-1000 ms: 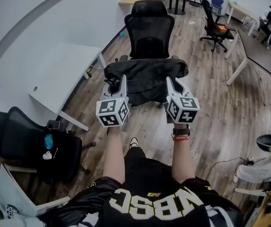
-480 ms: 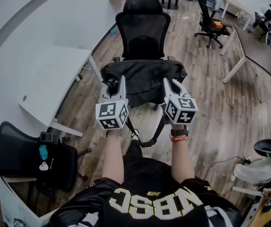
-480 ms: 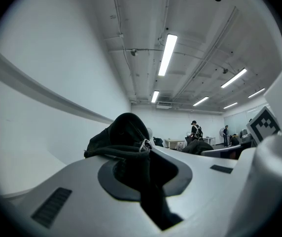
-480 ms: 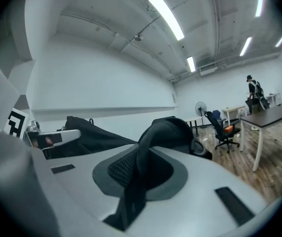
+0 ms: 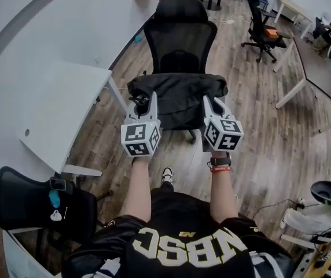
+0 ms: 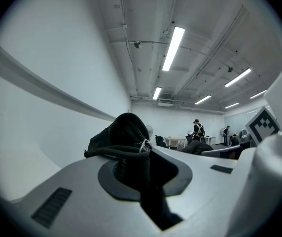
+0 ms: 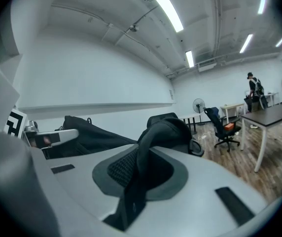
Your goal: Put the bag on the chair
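Observation:
A black bag (image 5: pixel 177 94) hangs stretched between my two grippers, in front of the black mesh office chair (image 5: pixel 180 33), and hides the chair's seat. My left gripper (image 5: pixel 144 100) is shut on the bag's left end, where dark fabric and a zipper pull (image 6: pixel 142 144) bunch between the jaws. My right gripper (image 5: pixel 210 101) is shut on the right end, and a black padded strap (image 7: pixel 163 130) runs through its jaws. Whether the bag touches the seat I cannot tell. In the left gripper view, the bag (image 6: pixel 123 132) bulges just beyond the jaws.
A white table (image 5: pixel 61 103) stands at the left, close to the chair. Another black chair (image 5: pixel 32 198) is at the lower left. A second office chair (image 5: pixel 261 30) and a long desk (image 5: pixel 322 62) are at the right. My shoe (image 5: pixel 165 174) is on the wooden floor below the bag.
Both grippers have carried the bag forward toward the chair, which now looks nearer. A strap loop that hung under the bag half a second ago no longer shows.

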A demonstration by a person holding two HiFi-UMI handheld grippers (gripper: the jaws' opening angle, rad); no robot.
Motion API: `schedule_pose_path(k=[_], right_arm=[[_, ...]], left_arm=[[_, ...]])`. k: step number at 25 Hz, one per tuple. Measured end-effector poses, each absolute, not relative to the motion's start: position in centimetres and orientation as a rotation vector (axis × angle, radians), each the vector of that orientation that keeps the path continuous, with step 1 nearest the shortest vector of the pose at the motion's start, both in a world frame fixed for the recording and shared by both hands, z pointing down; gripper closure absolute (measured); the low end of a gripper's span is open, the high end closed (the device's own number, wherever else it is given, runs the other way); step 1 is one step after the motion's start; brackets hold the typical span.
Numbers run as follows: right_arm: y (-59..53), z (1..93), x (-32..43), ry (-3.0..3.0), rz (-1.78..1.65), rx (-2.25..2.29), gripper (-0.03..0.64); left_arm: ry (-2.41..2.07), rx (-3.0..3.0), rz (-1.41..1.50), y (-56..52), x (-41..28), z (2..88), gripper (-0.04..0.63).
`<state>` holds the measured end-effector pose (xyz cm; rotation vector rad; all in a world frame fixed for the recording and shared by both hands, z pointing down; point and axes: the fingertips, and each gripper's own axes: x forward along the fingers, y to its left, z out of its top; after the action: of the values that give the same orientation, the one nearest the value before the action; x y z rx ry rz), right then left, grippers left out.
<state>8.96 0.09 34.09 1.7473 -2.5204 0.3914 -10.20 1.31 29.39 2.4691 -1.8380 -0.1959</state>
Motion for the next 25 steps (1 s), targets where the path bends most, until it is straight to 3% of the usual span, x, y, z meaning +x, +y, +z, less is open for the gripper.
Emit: schedule_pose_path(k=[11,25], right_arm=[[-10.2,33.4,5.5,-2.502,0.356,1.791,0.569],[-18.5,36.9,5.5,-2.424,0.431,1.842,0.569]], left_arm=[[-1.795,2.500,-0.181,-9.9,-13.7,29.4,0.548],[-1.718,2.506,-0.077,-18.6,-13.1,33.5,0.548]])
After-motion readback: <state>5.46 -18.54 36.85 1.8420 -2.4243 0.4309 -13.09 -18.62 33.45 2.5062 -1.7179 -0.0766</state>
